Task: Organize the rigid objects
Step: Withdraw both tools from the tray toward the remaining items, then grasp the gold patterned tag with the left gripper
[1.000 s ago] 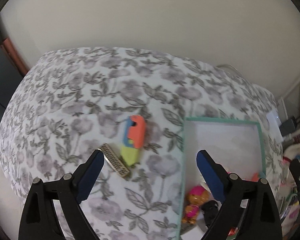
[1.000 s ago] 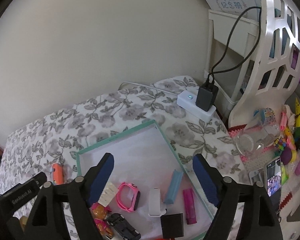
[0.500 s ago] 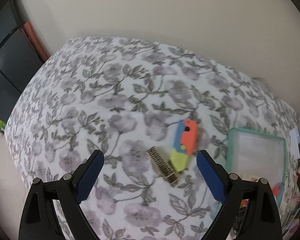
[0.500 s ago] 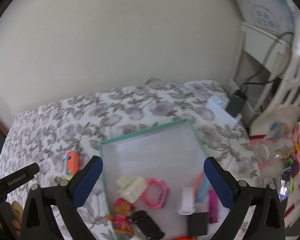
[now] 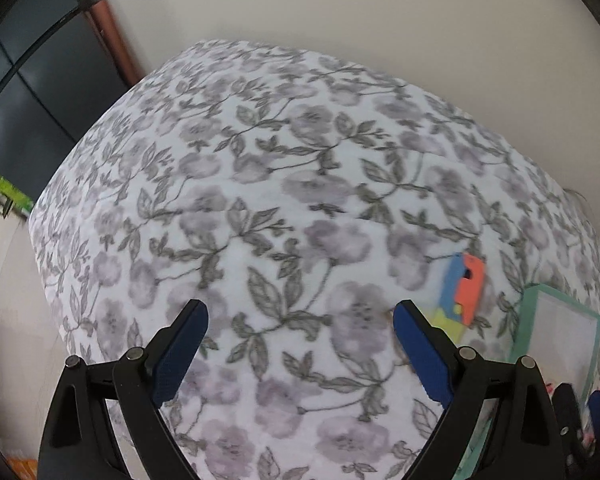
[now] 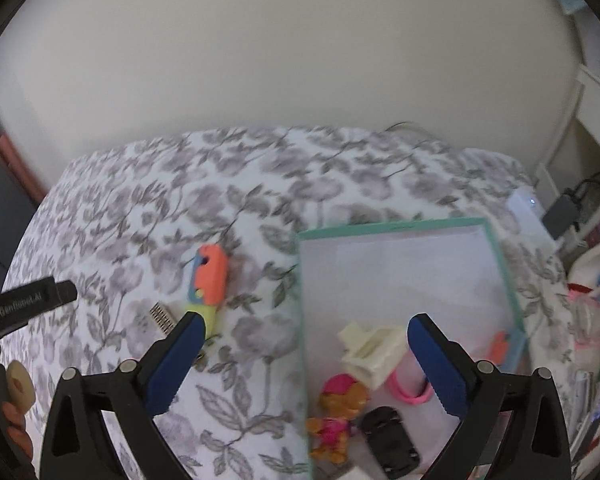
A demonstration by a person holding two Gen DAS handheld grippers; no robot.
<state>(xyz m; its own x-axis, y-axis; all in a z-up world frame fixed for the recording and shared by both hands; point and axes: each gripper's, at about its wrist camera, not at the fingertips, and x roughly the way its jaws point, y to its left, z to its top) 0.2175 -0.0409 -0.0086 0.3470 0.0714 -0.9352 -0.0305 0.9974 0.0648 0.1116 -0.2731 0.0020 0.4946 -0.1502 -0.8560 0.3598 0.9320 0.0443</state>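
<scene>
Left wrist view: the left gripper (image 5: pixel 296 312) hangs over the floral bedspread (image 5: pixel 284 184), its blue fingers (image 5: pixel 180 348) spread wide with only cloth between them; nothing is grasped. At about 3 o'clock from the gripper lies the orange, blue and yellow toy (image 5: pixel 462 294), just outside the right-hand finger. Beyond it, near the frame's right edge, stands the green-rimmed box (image 5: pixel 520 320).

Right wrist view: the right gripper (image 6: pixel 302 326) has its fingers fully released and holds nothing. The green-rimmed box (image 6: pixel 392 226) sits at 1 o'clock from it; inside lie a cream plastic piece (image 6: pixel 374 350), a pink band (image 6: pixel 414 394), an orange and pink figure (image 6: pixel 338 408) and a black toy car (image 6: pixel 390 438). On the floral bedspread (image 6: pixel 220 176), at 10 o'clock, the orange, blue and yellow toy (image 6: pixel 208 280) lies outside the box, its yellow end just beside the left-hand finger tip. A small ridged tan piece (image 6: pixel 162 316) lies near it. The left gripper's black body (image 6: pixel 24 300) shows at the left edge.
</scene>
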